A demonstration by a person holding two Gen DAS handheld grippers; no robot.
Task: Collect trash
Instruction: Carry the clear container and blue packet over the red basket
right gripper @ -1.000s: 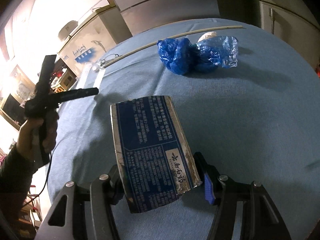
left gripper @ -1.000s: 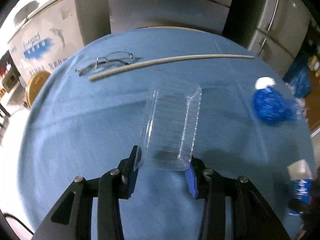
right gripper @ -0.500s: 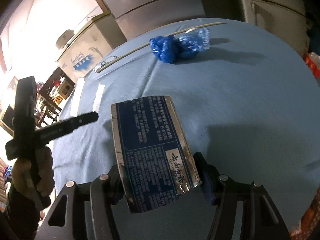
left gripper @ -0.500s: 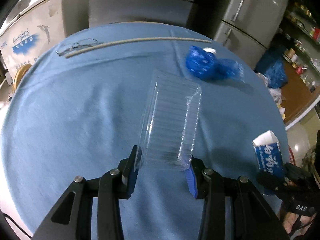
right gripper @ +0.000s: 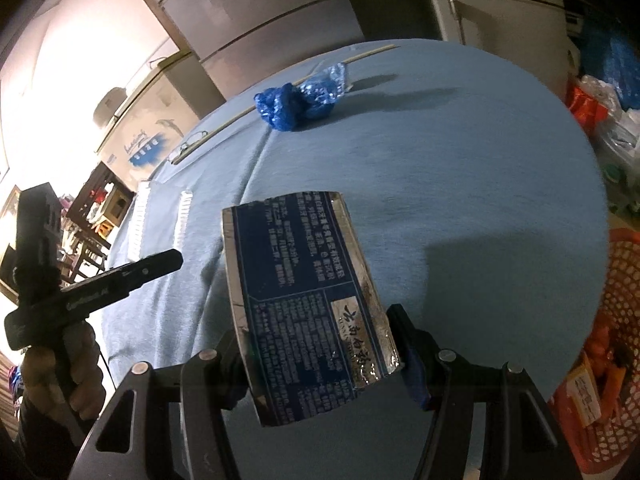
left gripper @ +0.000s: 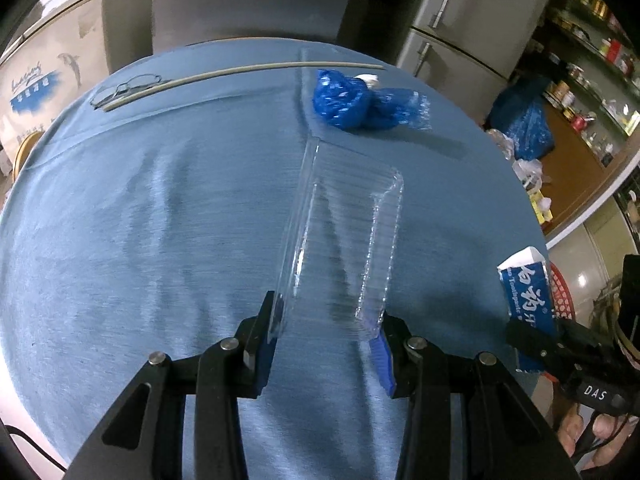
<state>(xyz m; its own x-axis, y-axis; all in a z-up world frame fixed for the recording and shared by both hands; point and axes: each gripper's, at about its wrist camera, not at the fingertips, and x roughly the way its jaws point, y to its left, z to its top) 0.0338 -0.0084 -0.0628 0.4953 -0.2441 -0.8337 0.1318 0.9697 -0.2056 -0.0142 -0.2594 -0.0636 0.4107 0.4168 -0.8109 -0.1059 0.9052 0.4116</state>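
Observation:
My left gripper is shut on a clear ribbed plastic tray and holds it above the blue round table. My right gripper is shut on a blue toothpaste box; the box also shows at the right edge of the left wrist view. A crumpled blue plastic bag lies at the table's far side, also in the right wrist view. The left gripper and its tray show at the left of the right wrist view.
A long pale stick and a pair of glasses lie at the table's far left. An orange mesh basket holding trash stands beside the table's right edge. Fridges and a freezer chest stand behind.
Both grippers have drawn back and swung right with their loads held. The orange basket has come into the right wrist view; the blue bag looks farther away.

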